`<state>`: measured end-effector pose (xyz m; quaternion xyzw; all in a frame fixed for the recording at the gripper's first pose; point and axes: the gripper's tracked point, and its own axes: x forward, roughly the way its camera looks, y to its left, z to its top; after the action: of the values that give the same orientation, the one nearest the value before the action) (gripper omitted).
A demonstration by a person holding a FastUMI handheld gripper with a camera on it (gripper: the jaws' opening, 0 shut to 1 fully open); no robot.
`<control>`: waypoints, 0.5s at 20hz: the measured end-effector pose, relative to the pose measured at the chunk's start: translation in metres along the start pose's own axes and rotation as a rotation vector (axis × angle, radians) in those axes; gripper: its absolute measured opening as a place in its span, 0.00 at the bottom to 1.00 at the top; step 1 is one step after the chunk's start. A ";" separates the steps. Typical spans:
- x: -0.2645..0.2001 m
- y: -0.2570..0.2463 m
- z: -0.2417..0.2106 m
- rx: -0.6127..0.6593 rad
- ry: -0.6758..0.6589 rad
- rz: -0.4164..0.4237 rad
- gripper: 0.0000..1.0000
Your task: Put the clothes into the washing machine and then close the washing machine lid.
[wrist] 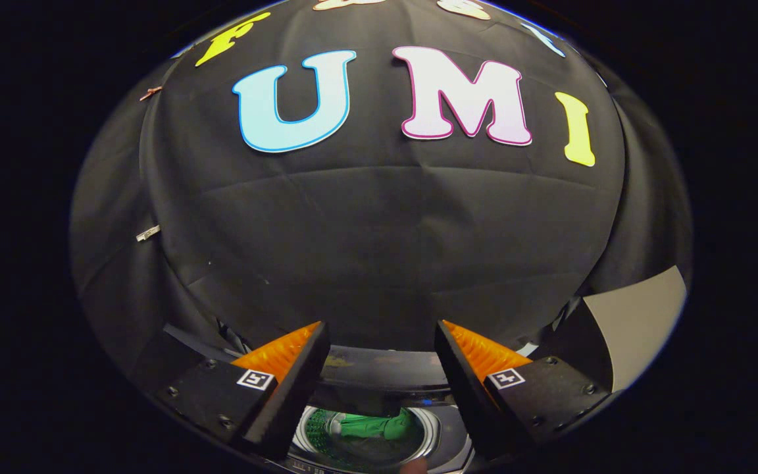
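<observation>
My gripper (382,342) is open, its two fingers spread wide with nothing between them. Below and between the fingers lies the washing machine's round drum opening (366,438), seen from above. A green garment (376,426) rests inside the drum. Just beyond the drum, between the fingers, the dark raised lid (379,375) stands at the back of the machine. The gripper is held above the machine, apart from the garment and the lid.
The black cloth wall (379,250) of the booth rises close behind the machine. A pale grey panel (642,322) curls in to the right of the right finger. Small clips hold the cloth at the left.
</observation>
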<state>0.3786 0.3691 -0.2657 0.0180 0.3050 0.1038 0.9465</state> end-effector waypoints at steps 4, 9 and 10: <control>-0.011 0.001 -0.012 -0.003 -0.036 -0.003 1.00; -0.032 0.008 -0.045 -0.003 0.001 0.025 1.00; -0.034 0.011 -0.060 -0.005 0.042 0.041 1.00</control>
<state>0.3147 0.3709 -0.2937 0.0197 0.3239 0.1244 0.9377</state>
